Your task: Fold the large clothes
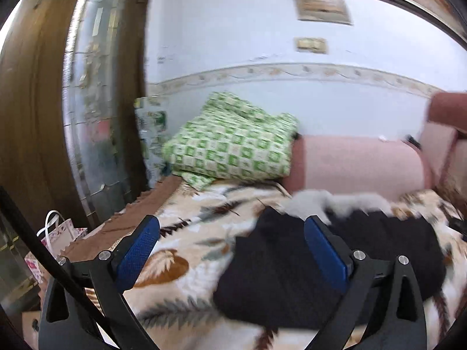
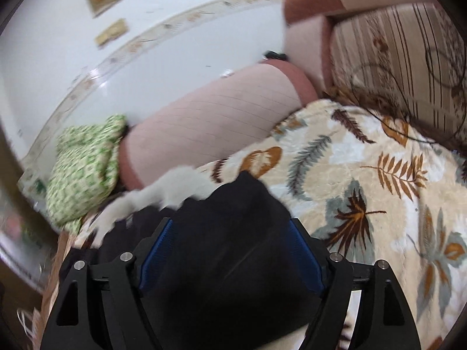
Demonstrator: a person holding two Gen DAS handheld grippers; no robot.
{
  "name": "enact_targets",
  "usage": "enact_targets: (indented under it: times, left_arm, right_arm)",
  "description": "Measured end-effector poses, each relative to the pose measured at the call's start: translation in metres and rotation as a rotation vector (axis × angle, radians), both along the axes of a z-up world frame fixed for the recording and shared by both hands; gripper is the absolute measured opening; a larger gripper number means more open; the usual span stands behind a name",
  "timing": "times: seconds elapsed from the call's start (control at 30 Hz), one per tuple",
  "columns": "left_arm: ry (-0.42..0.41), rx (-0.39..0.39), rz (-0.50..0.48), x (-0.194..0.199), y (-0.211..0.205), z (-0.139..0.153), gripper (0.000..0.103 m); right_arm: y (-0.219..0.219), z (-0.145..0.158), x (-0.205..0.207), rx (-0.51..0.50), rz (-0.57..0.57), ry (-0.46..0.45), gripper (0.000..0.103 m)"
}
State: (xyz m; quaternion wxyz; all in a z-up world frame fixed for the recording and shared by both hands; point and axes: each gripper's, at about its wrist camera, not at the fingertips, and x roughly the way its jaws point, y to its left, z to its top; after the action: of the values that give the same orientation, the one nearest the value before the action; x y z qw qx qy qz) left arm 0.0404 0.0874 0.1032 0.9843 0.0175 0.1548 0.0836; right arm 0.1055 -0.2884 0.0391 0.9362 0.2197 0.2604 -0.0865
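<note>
Left gripper (image 1: 230,250) jaws wide, nothing held, over leaf-print blanket (image 1: 181,233). Right gripper (image 2: 230,256) jaws wide, black garment (image 2: 227,233) lying between its pads, not pinched. Garment lies flat on the blanket, white fur trim (image 1: 335,201) at far edge; long axis unclear. Beyond: pink bolster (image 1: 356,163), green checked pillow (image 1: 233,145). No legible writing.

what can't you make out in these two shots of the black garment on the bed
- Black garment, right wrist view: its near part runs off the bottom edge behind the right gripper, so its type stays unclear.
- White furry trim, left wrist view: motion blur hides how it attaches.
- Wall pictures, left wrist view: too blurred to read.
- Left gripper: jaws wide open, nothing between them.
</note>
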Motion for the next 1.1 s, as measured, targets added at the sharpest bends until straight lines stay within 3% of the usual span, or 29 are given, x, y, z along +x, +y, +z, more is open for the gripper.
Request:
enact_targets:
  times: [0.13, 0.33, 0.57, 0.77, 1.1]
  left_arm:
    - [0.011, -0.001, -0.058, -0.033, -0.014, 0.003, 0.099]
    - [0.035, -0.087, -0.141, -0.073, -0.031, -0.003, 0.099]
    - [0.213, -0.123, -0.263, -0.083, -0.057, -0.044, 0.099]
    - [0.346, -0.094, -0.272, -0.082, -0.073, -0.078, 0.099]
    - [0.435, -0.112, -0.238, -0.070, -0.066, -0.103, 0.099]
  right_arm:
    - [0.029, -0.004, -0.036, -0.056, 0.050, 0.006, 0.083]
    - [0.049, -0.026, -0.089, -0.098, 0.053, 0.063, 0.086]
    - [0.065, -0.057, -0.136, -0.163, 0.058, 0.154, 0.086]
    - [0.081, -0.062, -0.145, -0.234, 0.074, 0.175, 0.086]
    - [0.095, -0.066, -0.141, -0.326, 0.070, 0.189, 0.087]
